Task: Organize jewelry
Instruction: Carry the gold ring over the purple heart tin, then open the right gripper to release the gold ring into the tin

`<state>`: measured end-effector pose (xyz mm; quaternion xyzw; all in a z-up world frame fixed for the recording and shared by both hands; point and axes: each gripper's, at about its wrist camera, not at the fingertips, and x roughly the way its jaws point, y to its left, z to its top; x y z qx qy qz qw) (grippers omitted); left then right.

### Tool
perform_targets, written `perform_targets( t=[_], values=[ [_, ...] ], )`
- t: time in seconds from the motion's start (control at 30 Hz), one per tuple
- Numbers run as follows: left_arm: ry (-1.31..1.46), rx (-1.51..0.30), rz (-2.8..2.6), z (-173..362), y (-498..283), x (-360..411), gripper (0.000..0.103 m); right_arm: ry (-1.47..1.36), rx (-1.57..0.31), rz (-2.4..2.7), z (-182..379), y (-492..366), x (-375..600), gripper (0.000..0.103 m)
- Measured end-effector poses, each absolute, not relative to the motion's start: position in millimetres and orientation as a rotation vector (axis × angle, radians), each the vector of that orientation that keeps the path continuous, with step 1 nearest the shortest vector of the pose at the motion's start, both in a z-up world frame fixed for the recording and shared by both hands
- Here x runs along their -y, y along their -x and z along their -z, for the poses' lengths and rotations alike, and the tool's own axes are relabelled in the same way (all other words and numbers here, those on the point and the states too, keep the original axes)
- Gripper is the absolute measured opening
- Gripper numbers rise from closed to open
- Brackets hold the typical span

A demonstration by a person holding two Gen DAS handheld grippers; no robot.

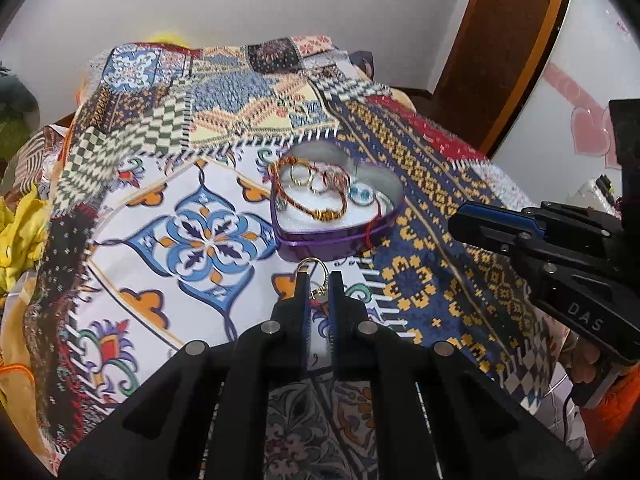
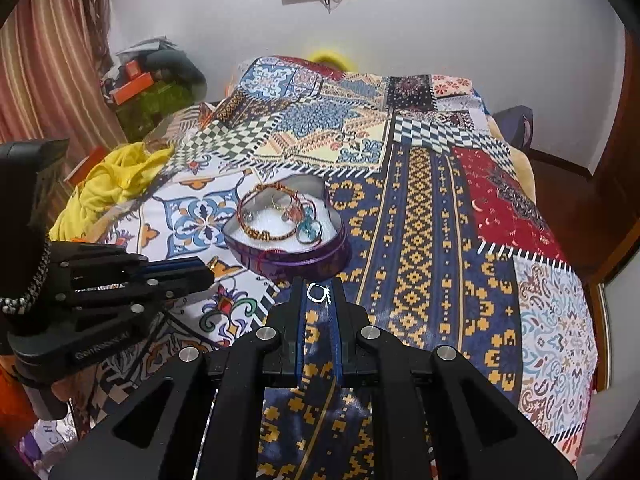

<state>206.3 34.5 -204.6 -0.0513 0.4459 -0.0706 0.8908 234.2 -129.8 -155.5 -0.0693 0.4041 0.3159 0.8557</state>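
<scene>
A purple heart-shaped tin [image 1: 304, 236] sits on the patterned bedspread and holds bangles, rings and a blue earring on white padding; it also shows in the right wrist view [image 2: 320, 254]. My left gripper [image 1: 319, 280] is shut on a gold hoop earring [image 1: 316, 264], held just in front of the tin's near wall. My right gripper [image 2: 318, 286] is shut on a small silver ring [image 2: 318, 293], just short of the tin. The right gripper shows in the left view [image 1: 464, 220] to the tin's right; the left gripper shows in the right view [image 2: 204, 272].
The patchwork bedspread [image 2: 420, 208] covers the whole bed. A yellow cloth [image 2: 116, 180] lies at its left edge. Clutter and a striped curtain [image 2: 48, 60] stand at the far left; a wooden door frame [image 1: 500, 40] is at the right.
</scene>
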Motion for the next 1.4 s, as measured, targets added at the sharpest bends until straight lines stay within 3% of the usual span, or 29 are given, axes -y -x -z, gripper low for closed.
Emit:
perform_targets(
  t=[0.6, 1.4],
  values=[
    [0.109, -0.767, 0.17, 146, -217, -40, 0.007, 0.126, -0.767, -0.679, 129, -248, 116, 0.009],
    [0.148, -0.825, 0.209, 182, -255, -50, 0.007, 0.169, -0.855, -0.738, 164, -268, 83, 0.009]
  ],
)
